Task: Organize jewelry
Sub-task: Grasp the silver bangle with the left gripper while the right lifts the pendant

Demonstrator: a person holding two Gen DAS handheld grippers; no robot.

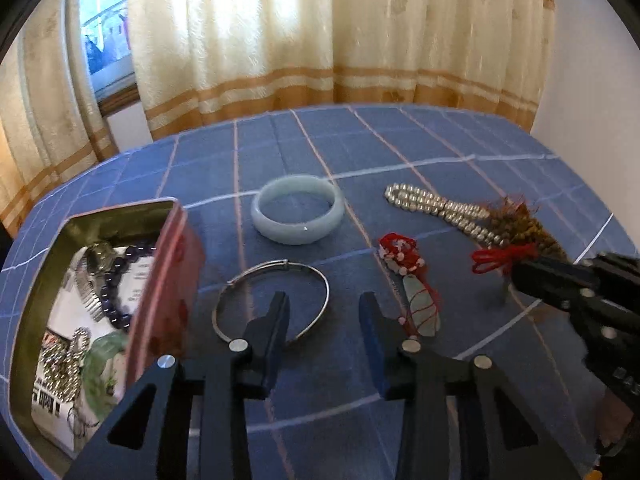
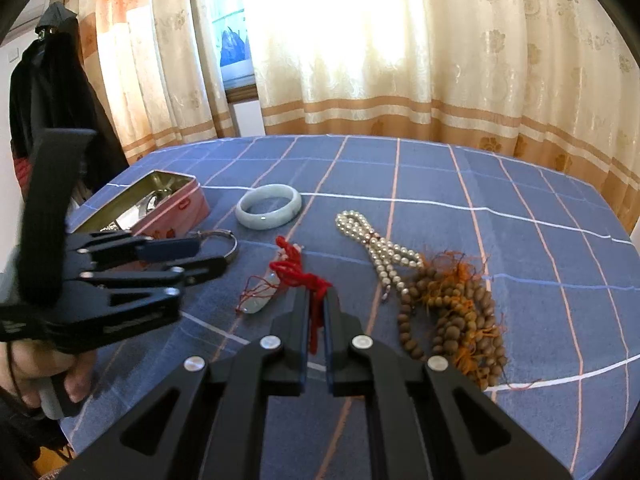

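The right gripper (image 2: 317, 316) is pinching the red cord (image 2: 316, 300) of the pendant (image 2: 260, 300) between nearly closed fingers, the pale green stone lying on the blue checked tabletop (image 2: 520, 208) just to the left. The left gripper (image 1: 324, 312) is hovering with its fingers spread wide and nothing between them, above the near edge of the thin silver bangle (image 1: 276, 300). Left of it, the open pink tin (image 1: 172, 280) is holding a purple bead bracelet (image 1: 116, 276), a metal watch (image 1: 96, 264) and other pieces. The jade bangle (image 1: 298, 214) is lying farther back. The pearl necklace (image 2: 380, 248) and the brown wooden beads (image 2: 456, 316) are lying to the right, touching each other.
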